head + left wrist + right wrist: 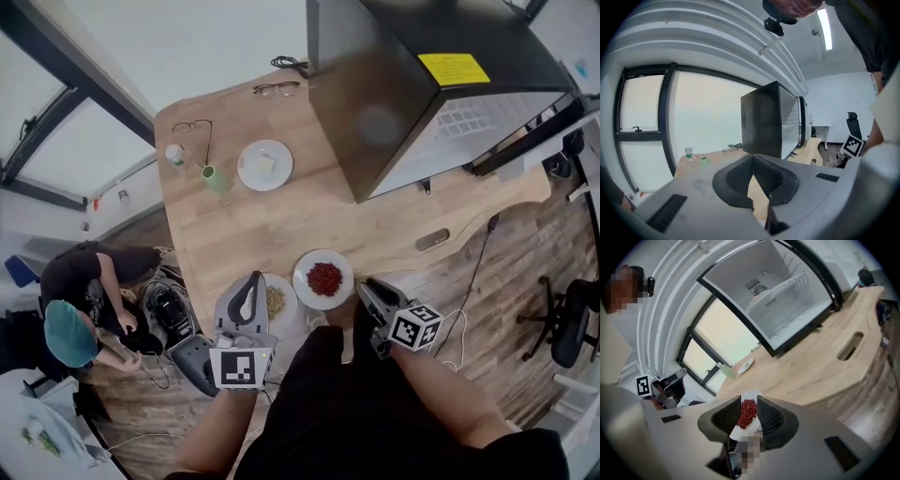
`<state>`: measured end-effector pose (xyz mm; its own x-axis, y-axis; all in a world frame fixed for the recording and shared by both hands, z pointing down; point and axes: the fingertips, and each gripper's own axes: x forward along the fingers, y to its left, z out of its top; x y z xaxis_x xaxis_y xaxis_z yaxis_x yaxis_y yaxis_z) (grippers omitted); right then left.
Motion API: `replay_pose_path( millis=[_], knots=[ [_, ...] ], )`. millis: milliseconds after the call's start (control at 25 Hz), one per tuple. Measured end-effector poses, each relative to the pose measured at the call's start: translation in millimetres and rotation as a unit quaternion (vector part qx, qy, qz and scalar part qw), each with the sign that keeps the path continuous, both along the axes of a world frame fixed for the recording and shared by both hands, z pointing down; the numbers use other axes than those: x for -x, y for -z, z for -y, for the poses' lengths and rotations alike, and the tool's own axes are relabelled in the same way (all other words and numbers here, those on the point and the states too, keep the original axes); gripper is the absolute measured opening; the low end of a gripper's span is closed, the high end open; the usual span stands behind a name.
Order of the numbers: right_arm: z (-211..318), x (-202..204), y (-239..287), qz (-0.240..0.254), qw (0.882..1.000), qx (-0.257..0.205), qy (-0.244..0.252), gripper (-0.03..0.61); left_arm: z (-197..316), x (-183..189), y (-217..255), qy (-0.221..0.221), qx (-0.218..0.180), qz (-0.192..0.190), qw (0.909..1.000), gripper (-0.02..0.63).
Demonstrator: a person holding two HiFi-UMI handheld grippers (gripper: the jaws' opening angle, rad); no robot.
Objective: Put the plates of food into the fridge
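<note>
I counted three plates on the wooden table [375, 234], none of them in the fridge [394, 103]. A plate of red food [323, 278] lay well out from the fridge's near corner. A plate of yellowish food [277, 302] sat just beside it on the side away from the fridge, and a third plate with something pale [265, 165] lay off the fridge's dark closed side. Two pairs of glasses [277, 88], one small bottle [174, 155] and one green cup [216, 178] lay farther from the fridge than that third plate. The left gripper [248, 286] had its jaw tips together with nothing between them, and from above it overlapped the yellowish plate. The right gripper [366, 289] stood about half open and gripped nothing, its tips just beside the red plate, on the fridge side. Only the right gripper view looked into the fridge's open white inside with its wire shelf, and it showed the red food through the jaw gap. The left gripper view showed only the fridge's dark side and no plates. Only the head view showed all three plates.
</note>
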<state>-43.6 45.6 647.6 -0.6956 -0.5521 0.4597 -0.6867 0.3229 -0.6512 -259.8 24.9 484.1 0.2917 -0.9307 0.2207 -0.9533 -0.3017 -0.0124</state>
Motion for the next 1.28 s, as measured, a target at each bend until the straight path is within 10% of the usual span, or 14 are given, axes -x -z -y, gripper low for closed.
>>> replay_pose_path(
  millis=[480,1280],
  knots=[
    [-19,24,-71,0.076,0.991,0.109,-0.014,0.150,-33,-6,-25,-0.027,0.044,0.032,0.9982,0.005],
    [17,-18,-12,0.186,0.976,0.067,-0.086,0.034,6,-31,3,-0.065,-0.001,0.067,0.9956,0.005]
  ],
)
